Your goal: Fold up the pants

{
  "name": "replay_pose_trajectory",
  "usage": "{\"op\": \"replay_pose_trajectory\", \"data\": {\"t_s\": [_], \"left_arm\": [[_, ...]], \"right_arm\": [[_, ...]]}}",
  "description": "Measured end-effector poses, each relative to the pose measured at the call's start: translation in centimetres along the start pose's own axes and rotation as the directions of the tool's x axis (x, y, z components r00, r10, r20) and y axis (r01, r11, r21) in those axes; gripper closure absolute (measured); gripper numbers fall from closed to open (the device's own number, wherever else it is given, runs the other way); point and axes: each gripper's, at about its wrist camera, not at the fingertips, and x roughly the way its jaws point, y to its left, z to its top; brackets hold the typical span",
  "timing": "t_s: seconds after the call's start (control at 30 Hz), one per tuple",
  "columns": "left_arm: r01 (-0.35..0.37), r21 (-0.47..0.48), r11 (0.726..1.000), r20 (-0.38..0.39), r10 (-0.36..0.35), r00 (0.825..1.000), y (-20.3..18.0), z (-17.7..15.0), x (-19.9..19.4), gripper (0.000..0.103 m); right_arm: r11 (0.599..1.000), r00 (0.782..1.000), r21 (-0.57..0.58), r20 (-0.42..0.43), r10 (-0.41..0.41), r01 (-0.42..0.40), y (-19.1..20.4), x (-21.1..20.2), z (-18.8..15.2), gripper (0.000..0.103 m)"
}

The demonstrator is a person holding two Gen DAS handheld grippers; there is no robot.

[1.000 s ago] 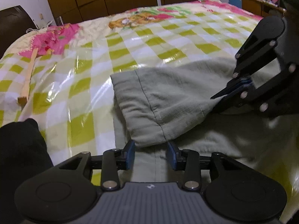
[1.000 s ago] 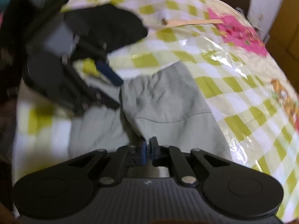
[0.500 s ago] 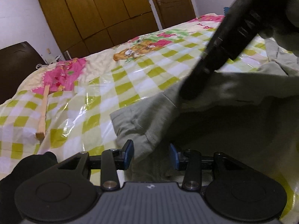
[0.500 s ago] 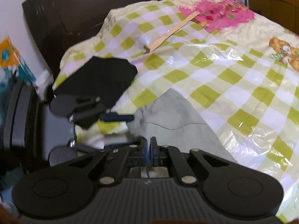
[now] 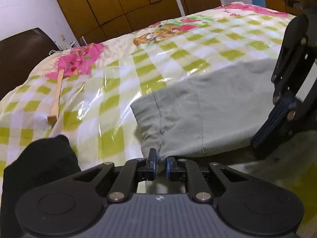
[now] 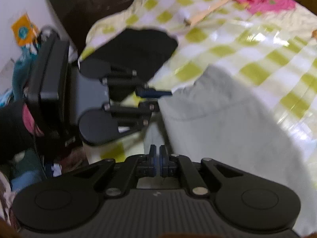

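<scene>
Grey pants [image 5: 198,115] on bed [image 5: 111,99], 12 o'clock of left gripper [image 5: 160,163], pinching hem corner; right gripper [image 6: 156,163] nearly closed, grasp indeterminate.

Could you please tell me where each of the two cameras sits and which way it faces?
Left wrist: on the left hand-held gripper, looking across the checked bedspread toward the wooden wardrobe; right hand-held gripper at right.
Right wrist: on the right hand-held gripper, facing the dark headboard; left hand-held gripper at left.
Shared: grey-green pants, wooden stick.
</scene>
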Motion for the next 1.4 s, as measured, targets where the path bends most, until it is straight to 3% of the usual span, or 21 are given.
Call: {"op": "replay_pose_trajectory", "data": {"t_s": [0.1,0.2,0.27,0.37,0.43,0.5,0.53,0.77,0.93,1.0,1.07,1.27,1.4], "left_arm": [[0.001,-0.016,1.000,0.010,-0.001,1.000,-0.4,-0.2,-0.2,0.078],[-0.002,-0.019,1.000,0.008,0.002,1.000,-0.2,-0.2,-0.2,0.078],[-0.004,-0.019,1.000,0.005,0.004,1.000,0.0,-0.3,-0.3,0.078],[-0.010,-0.025,1.000,0.005,0.011,1.000,0.2,-0.4,-0.6,0.078],[-0.015,-0.028,1.000,0.011,0.015,1.000,0.2,-0.3,-0.8,0.078],[-0.015,-0.029,0.999,0.016,0.015,1.000,0.1,-0.3,-0.9,0.078],[-0.017,-0.025,1.000,0.018,0.017,1.000,0.0,-0.2,-1.0,0.078],[-0.031,-0.040,0.999,-0.004,0.031,1.000,-0.1,-1.1,-2.3,0.078],[-0.065,0.033,0.997,-0.083,0.068,0.994,-1.5,-2.6,-0.8,0.074],[-0.067,0.034,0.997,-0.087,0.070,0.994,-1.7,-2.6,-1.3,0.074],[-0.070,0.009,0.998,-0.090,0.071,0.993,-1.5,-2.6,-1.9,0.074],[-0.123,-0.056,0.991,-0.104,0.116,0.988,-0.9,-2.4,-4.3,0.074],[-0.092,-0.093,0.991,-0.080,0.085,0.993,-1.8,-0.8,-5.7,0.074]], "right_arm": [[0.997,0.997,-0.028,0.022,-0.069,0.070,0.6,0.5,-0.9,0.096],[0.974,0.980,-0.125,0.085,-0.179,0.189,1.6,0.0,-1.4,0.093],[0.947,0.968,-0.210,0.121,-0.219,0.241,2.4,0.2,-1.8,0.076],[0.925,0.961,-0.263,0.114,-0.253,0.275,2.9,1.7,-2.0,0.072],[0.929,0.963,-0.254,0.101,-0.252,0.269,2.5,2.5,-2.2,0.076],[0.935,0.965,-0.241,0.079,-0.250,0.262,2.0,2.7,-2.1,0.096],[0.936,0.965,-0.233,0.077,-0.252,0.263,1.8,2.6,-2.1,0.099],[0.954,0.978,-0.229,0.119,-0.169,0.192,3.9,-0.3,-1.8,0.099],[0.956,0.984,-0.235,0.019,-0.178,0.177,3.9,4.2,-3.3,0.091],[0.953,0.982,-0.236,0.032,-0.185,0.188,4.1,4.2,-3.7,0.090],[0.960,0.984,-0.220,0.053,-0.167,0.175,4.4,3.1,-3.8,0.081],[0.973,0.979,-0.143,0.122,-0.164,0.181,4.2,-1.7,-4.4,0.081],[0.973,0.965,-0.037,0.144,-0.221,0.228,2.3,-5.8,-6.2,0.078]]}}
